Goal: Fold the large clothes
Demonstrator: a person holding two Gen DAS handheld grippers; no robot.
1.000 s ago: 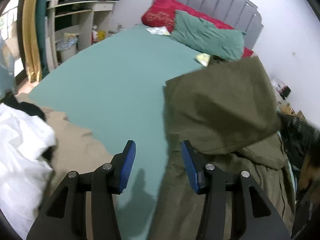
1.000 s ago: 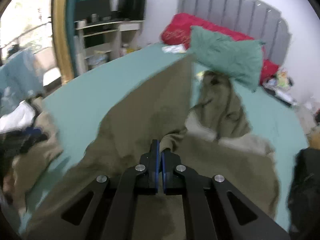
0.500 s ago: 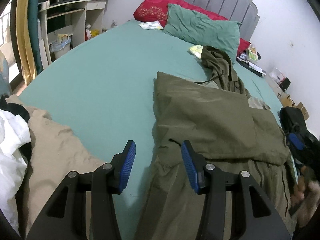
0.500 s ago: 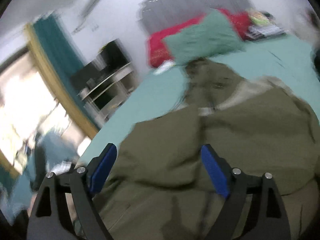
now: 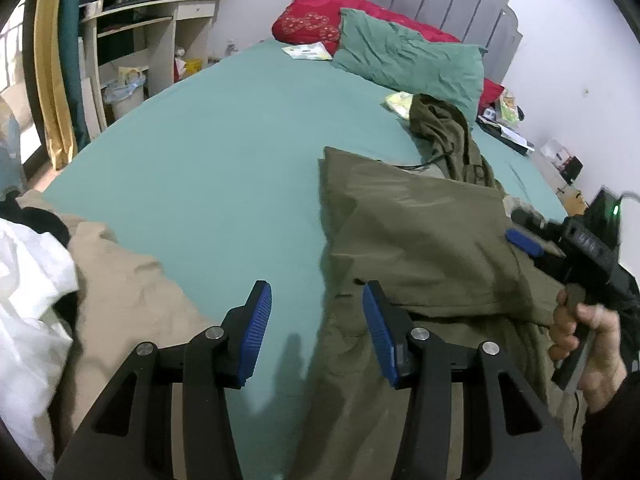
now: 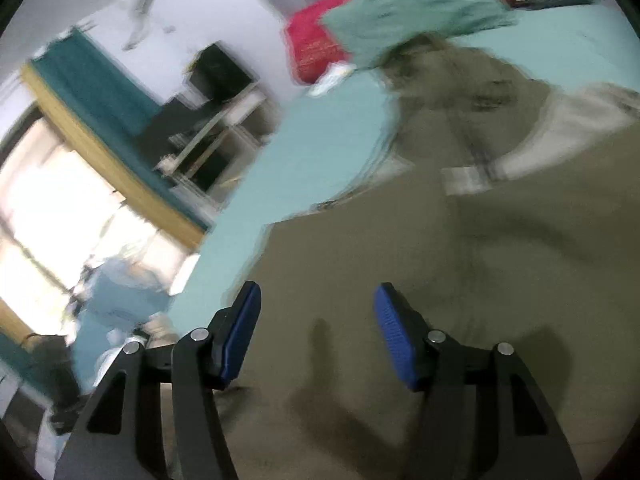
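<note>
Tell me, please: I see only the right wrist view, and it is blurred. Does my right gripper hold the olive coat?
Observer: No. The left wrist view shows the right gripper open at the right edge of the olive coat. Its jaws have just been closing, with nothing between them.
Operator: Where is the left gripper?
Observer: The left gripper hovers open over the coat's left edge and holds nothing.
Operator: Are other clothes near?
Observer: Yes. A beige garment lies to the left of the coat, apart from it.
</note>
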